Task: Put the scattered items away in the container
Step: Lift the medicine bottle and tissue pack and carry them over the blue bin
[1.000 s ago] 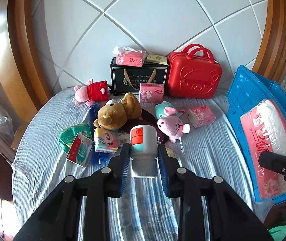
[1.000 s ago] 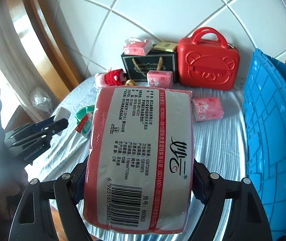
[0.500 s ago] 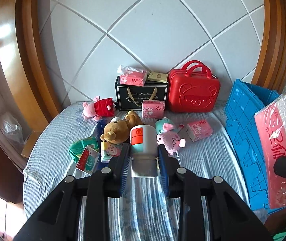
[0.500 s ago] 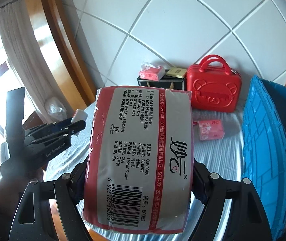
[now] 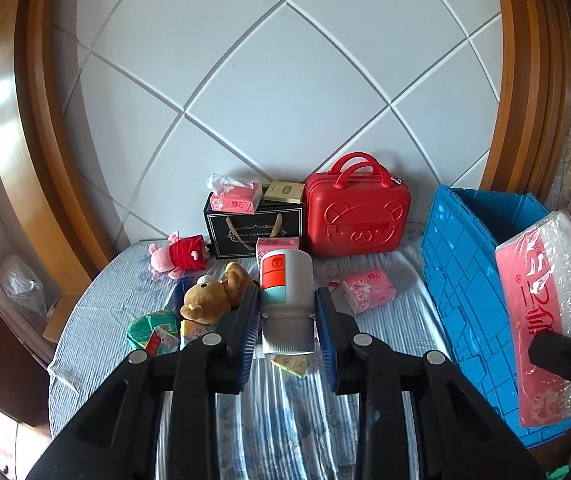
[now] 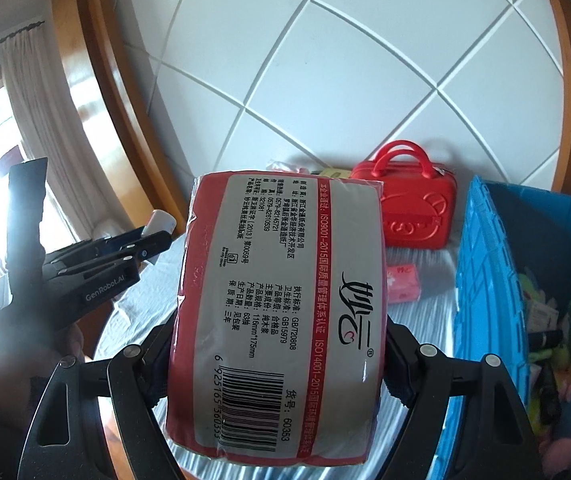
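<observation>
My left gripper (image 5: pixel 287 322) is shut on a white cup (image 5: pixel 286 284) with red and teal label blocks, held above the striped bed cover (image 5: pixel 389 320). My right gripper (image 6: pixel 277 354) is shut on a large red-and-grey tissue pack (image 6: pixel 281 312), which fills the middle of the right wrist view and also shows as the tissue pack (image 5: pixel 549 304) at the right edge of the left wrist view. The blue crate (image 5: pixel 469 264) stands at the bed's right side; the blue crate (image 6: pixel 485 280) holds plush toys. The left gripper (image 6: pixel 137 248) shows at the left of the right wrist view.
On the bed lie a brown bear plush (image 5: pixel 209 300), a pink pig plush (image 5: pixel 179 254), a pink tissue packet (image 5: pixel 369 290) and green packets (image 5: pixel 153 330). A black gift bag (image 5: pixel 253 232) and red case (image 5: pixel 357 220) stand against the tiled wall.
Both grippers have risen and drawn back from the bed with their loads. The items on the bed look smaller, and the crate's inside has come into the right wrist view.
</observation>
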A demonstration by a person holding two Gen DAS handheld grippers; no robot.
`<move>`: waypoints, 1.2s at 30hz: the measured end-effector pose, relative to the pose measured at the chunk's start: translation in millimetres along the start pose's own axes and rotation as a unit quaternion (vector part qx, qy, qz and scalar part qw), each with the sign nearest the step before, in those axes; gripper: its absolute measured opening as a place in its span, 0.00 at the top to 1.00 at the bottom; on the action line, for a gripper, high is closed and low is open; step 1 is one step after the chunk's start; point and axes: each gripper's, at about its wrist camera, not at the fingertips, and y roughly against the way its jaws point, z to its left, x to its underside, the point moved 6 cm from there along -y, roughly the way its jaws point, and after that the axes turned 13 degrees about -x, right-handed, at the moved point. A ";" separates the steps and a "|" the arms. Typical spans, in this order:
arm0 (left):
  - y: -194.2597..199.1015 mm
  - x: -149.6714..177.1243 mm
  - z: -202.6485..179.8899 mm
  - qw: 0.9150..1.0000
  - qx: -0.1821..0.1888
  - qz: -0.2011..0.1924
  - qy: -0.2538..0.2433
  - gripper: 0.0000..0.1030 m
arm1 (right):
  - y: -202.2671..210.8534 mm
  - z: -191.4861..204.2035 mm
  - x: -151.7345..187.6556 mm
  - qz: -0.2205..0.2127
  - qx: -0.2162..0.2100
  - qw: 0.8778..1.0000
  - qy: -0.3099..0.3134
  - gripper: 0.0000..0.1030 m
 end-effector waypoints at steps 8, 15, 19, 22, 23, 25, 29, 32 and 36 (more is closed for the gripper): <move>17.1 -21.6 -49.9 0.999 0.010 -0.018 -0.033 0.74 | 32.0 -37.0 1.2 -0.025 0.011 1.000 -0.016 0.21; 23.2 -38.7 -96.8 0.997 0.029 -0.028 -0.063 0.74 | 59.6 -68.7 2.3 -0.049 0.030 0.998 -0.037 0.21; 24.8 -45.7 -123.0 0.995 0.042 -0.033 -0.078 0.74 | 74.1 -89.3 1.0 -0.059 0.041 0.996 -0.049 0.21; 26.3 -50.5 -141.9 0.994 0.049 -0.037 -0.090 0.74 | 84.6 -103.2 0.3 -0.066 0.051 0.995 -0.056 0.21; 26.6 -52.1 -148.7 0.994 0.053 -0.038 -0.093 0.74 | 88.2 -108.7 0.4 -0.069 0.054 0.994 -0.059 0.21; 27.7 -54.6 -161.4 0.992 0.060 -0.040 -0.100 0.74 | 95.3 -118.0 0.0 -0.072 0.061 0.993 -0.065 0.21; 27.4 -58.6 -187.3 0.990 0.073 -0.042 -0.111 0.74 | 109.2 -133.5 0.5 -0.078 0.075 0.991 -0.077 0.21; 28.0 -61.2 -206.9 0.988 0.084 -0.044 -0.121 0.74 | 119.8 -144.7 1.2 -0.083 0.085 0.989 -0.086 0.21; 28.9 -63.5 -234.3 0.984 0.102 -0.047 -0.136 0.74 | 134.5 -161.1 4.9 -0.091 0.103 0.986 -0.099 0.21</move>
